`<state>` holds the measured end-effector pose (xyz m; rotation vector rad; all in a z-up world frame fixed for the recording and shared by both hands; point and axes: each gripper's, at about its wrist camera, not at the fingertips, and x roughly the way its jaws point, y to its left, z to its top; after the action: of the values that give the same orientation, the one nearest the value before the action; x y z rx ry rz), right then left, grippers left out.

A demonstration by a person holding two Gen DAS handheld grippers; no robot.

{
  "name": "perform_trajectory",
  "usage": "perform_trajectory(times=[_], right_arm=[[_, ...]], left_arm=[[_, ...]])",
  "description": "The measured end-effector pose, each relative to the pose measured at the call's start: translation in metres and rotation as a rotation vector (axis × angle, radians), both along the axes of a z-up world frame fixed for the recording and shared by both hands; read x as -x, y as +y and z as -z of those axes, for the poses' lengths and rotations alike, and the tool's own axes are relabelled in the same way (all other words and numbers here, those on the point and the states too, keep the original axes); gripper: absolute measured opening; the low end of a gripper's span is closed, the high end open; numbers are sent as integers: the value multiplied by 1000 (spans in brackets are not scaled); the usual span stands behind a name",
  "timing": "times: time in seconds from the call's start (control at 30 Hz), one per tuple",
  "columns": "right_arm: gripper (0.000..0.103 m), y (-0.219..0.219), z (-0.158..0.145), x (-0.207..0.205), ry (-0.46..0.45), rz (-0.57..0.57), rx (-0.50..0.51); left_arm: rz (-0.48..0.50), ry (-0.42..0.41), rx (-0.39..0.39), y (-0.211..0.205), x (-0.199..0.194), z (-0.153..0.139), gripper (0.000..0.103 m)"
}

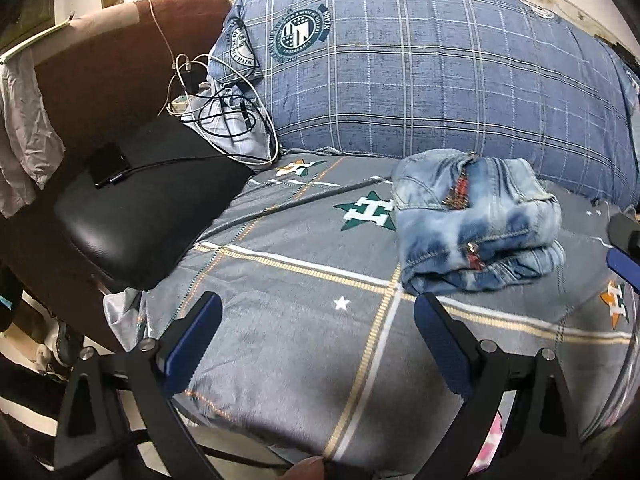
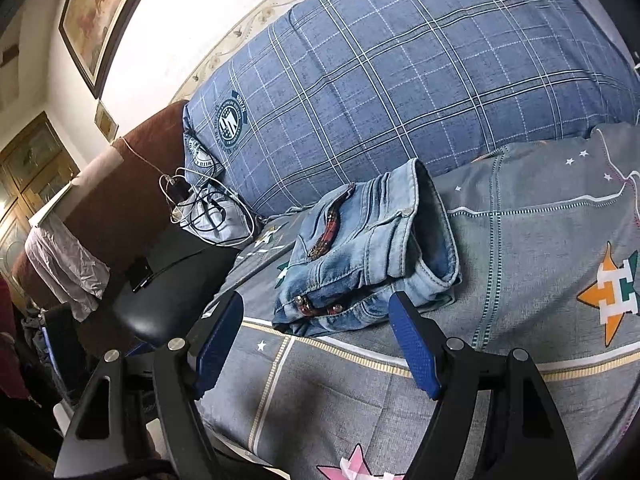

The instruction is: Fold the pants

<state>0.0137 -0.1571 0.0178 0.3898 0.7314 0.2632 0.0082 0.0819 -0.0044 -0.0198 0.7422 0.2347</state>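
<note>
While open, both tools (image 1: 318,320) (image 2: 318,320) hover.

folded pants (image 1: 478,222) lie on the bed (image 1: 304,344), pillow (image 1: 432,72) behind.

Left wrist view: low over the near edge of the bed (image 1: 304,344), facing the far plaid pillow (image 1: 420,68), open left tongs (image 1: 316,344) in the foreground, folded jeans (image 1: 476,224) off to the right. Right wrist view: closer in and tilted, aimed through the open right tongs (image 2: 320,340) at the jeans (image 2: 368,252) just beyond. Shared by both: jeans, pillow (image 2: 400,92), tangled cables (image 1: 216,108) and black chair seat (image 2: 168,280) at left.
</note>
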Motion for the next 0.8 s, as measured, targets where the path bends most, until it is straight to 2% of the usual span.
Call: perform_trajectory(times=[0.57,0.7,0.8], right_arm=[[76,-8,-3,11,-14,-11,-10],[76,-11,-2,12,-3,-14,-45],[76,-11,-4,15,-19,-8,-19]], left_arm=[[19,6,-15,-26,22,-23,97],[15,6,-9,-29,24,-24,97],[25,2,-18,-33,27,-25,97]])
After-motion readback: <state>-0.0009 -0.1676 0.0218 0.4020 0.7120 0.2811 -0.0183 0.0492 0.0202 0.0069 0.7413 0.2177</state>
